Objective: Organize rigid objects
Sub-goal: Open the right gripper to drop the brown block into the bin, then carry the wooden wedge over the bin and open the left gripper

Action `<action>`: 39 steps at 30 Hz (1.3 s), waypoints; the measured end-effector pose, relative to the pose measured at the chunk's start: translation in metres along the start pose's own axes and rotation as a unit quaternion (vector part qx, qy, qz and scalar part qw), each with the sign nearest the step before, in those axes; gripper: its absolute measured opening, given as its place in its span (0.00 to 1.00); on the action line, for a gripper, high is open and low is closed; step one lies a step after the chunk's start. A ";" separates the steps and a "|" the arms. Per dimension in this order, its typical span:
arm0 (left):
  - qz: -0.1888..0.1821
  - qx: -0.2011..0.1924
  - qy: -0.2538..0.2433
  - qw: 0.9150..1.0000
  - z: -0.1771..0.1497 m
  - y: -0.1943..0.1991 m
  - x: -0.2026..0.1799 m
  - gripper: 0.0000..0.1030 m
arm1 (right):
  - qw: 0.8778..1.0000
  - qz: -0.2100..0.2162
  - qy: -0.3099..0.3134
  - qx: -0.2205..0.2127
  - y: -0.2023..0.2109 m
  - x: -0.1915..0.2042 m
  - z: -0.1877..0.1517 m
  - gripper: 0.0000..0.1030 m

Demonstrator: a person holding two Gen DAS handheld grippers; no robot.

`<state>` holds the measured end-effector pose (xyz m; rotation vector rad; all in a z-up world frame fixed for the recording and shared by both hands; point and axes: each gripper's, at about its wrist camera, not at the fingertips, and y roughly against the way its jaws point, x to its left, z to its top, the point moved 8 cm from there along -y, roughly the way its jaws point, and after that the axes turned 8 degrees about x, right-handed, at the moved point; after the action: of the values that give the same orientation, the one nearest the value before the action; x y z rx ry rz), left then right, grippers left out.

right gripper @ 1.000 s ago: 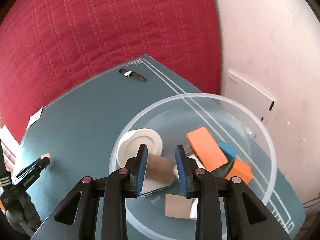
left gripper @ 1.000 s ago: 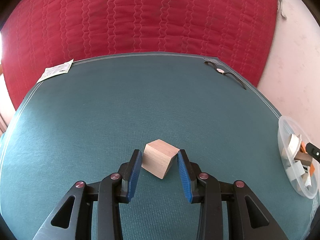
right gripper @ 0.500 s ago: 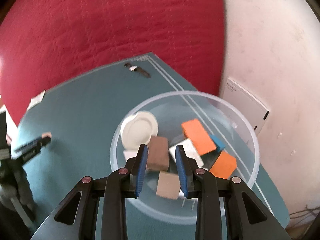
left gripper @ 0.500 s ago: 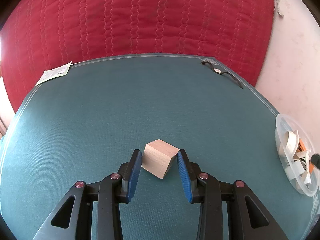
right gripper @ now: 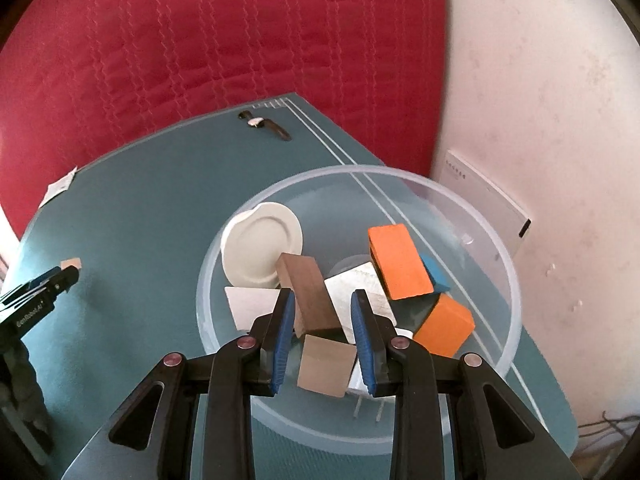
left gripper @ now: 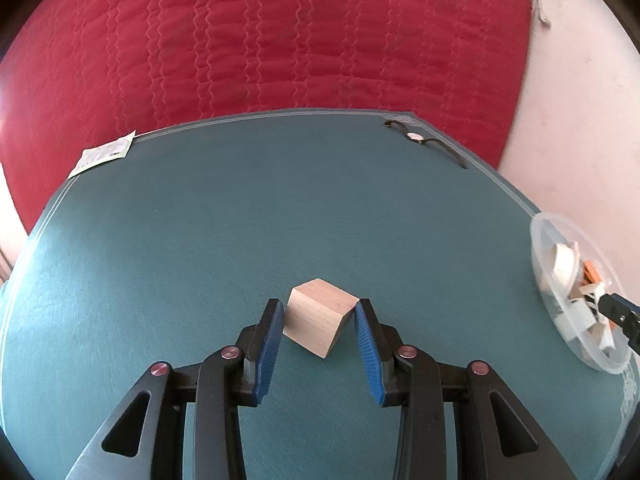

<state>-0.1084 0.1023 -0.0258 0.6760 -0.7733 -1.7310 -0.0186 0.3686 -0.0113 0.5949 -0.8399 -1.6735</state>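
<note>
While the wooden cube (left gripper: 322, 322) is clamped by the left gripper (left gripper: 320, 330) on the green mat (left gripper: 200, 240), the right gripper (right gripper: 323, 328) is held slightly parted and empty over the clear bowl (right gripper: 508, 264).

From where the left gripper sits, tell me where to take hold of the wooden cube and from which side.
Grip the wooden cube across its two outer vertical corners, coming from the near side as the left gripper already does. It sits on the green mat turned corner-on, so no flat faces meet the blue pads. Rolling the wrist to meet flat faces would likely hold more securely.
</note>
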 end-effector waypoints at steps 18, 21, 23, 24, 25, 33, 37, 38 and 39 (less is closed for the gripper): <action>-0.105 0.002 -0.069 0.992 -0.006 0.040 -0.123 0.38 | 0.999 -0.018 -0.030 -0.039 0.038 -0.073 -0.011 0.31; -0.118 0.002 -0.082 0.990 -0.003 0.043 -0.146 0.38 | 0.998 -0.024 -0.035 -0.044 0.039 -0.085 -0.014 0.34; -0.122 0.003 -0.093 0.988 -0.001 0.044 -0.160 0.38 | 0.998 -0.026 -0.040 -0.050 0.040 -0.092 -0.016 0.38; -0.122 0.003 -0.097 0.988 -0.001 0.044 -0.166 0.38 | 0.997 -0.028 -0.044 -0.054 0.040 -0.095 -0.017 0.40; -0.122 0.003 -0.101 0.987 -0.001 0.044 -0.171 0.38 | 0.997 -0.030 -0.050 -0.058 0.041 -0.099 -0.019 0.40; -0.135 0.011 -0.126 0.983 -0.004 0.039 -0.210 0.38 | 0.992 -0.025 -0.091 -0.078 0.049 -0.125 -0.025 0.41; -0.138 0.014 -0.138 0.981 -0.004 0.033 -0.228 0.38 | 0.992 -0.014 -0.099 -0.082 0.053 -0.128 -0.026 0.45; -0.138 0.015 -0.141 0.980 -0.004 0.030 -0.233 0.38 | 0.992 -0.011 -0.099 -0.083 0.055 -0.128 -0.027 0.45; -0.139 0.015 -0.142 0.980 -0.004 0.028 -0.236 0.39 | 0.992 -0.010 -0.099 -0.083 0.054 -0.129 -0.026 0.45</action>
<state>-0.0258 0.3220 0.0086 0.5851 -0.9370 -2.1051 0.0673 0.4805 0.0097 0.3259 -0.8269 -1.8210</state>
